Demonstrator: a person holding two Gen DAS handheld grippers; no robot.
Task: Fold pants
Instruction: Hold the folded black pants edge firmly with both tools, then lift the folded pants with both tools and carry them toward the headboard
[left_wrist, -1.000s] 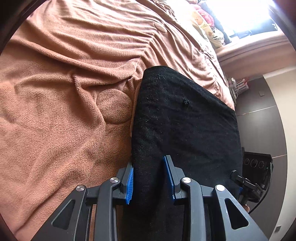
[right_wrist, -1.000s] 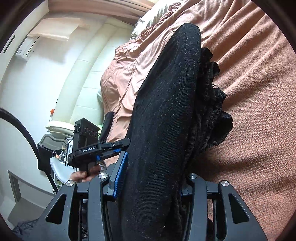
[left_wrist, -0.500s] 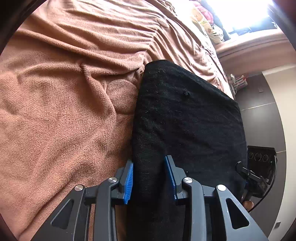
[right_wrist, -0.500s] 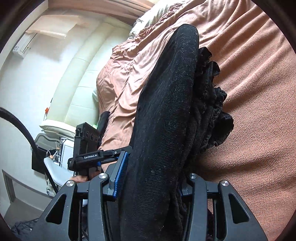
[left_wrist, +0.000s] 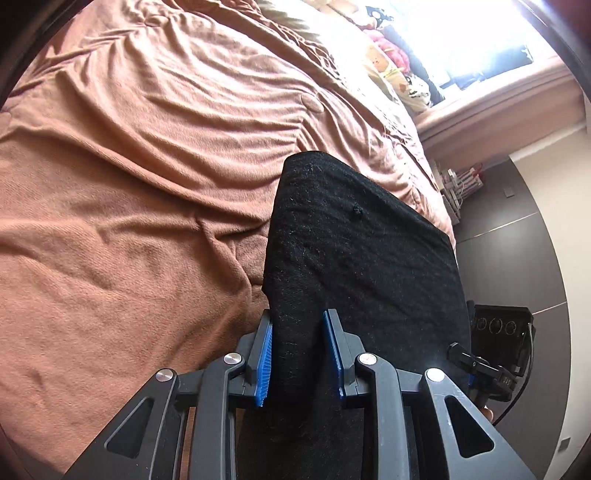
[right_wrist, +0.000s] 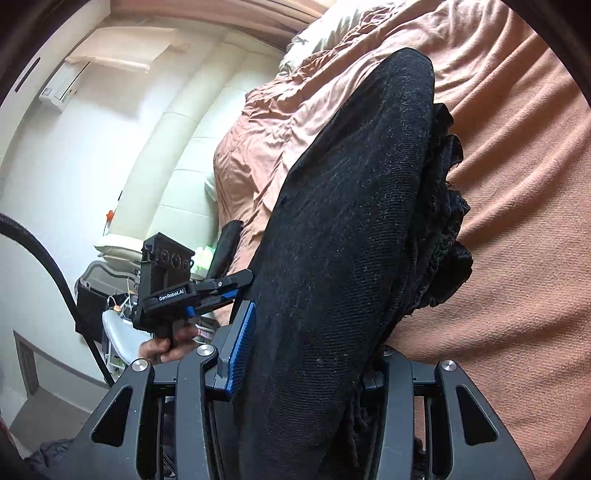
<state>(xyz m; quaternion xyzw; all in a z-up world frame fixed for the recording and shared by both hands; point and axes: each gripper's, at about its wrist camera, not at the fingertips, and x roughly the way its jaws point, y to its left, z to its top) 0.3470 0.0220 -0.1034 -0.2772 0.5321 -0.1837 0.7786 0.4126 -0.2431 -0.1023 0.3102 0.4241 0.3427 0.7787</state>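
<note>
my left tongs (left_wrist: 297, 356) were clenched on the near edge of the black pants (left_wrist: 362, 266), the cloth pinched between the two blue pads (left_wrist: 266, 363); my right tongs (right_wrist: 306, 354) were clenched on the same edge further along, though only the left pad (right_wrist: 242, 347) showed there, the other buried under the fabric; in the right view the left tongs (right_wrist: 221, 286) could be seen side-on, gripping beside me; the pants were a thick folded bundle, held up at my end and trailing onto the brown blanket (left_wrist: 129, 184) of the bed at the far end, with ruffled layers (right_wrist: 448, 221) bunched along one side; to do this step well i judged i should keep both grips level and the edge taut between them, carry it over in one sweep, and lay it so the edges met squarely, letting go only once the cloth rested flat; the loose ruffled side looked likely to slip out of line; counted: one pair of pants, two tongs, one blanket, one bed.
</note>
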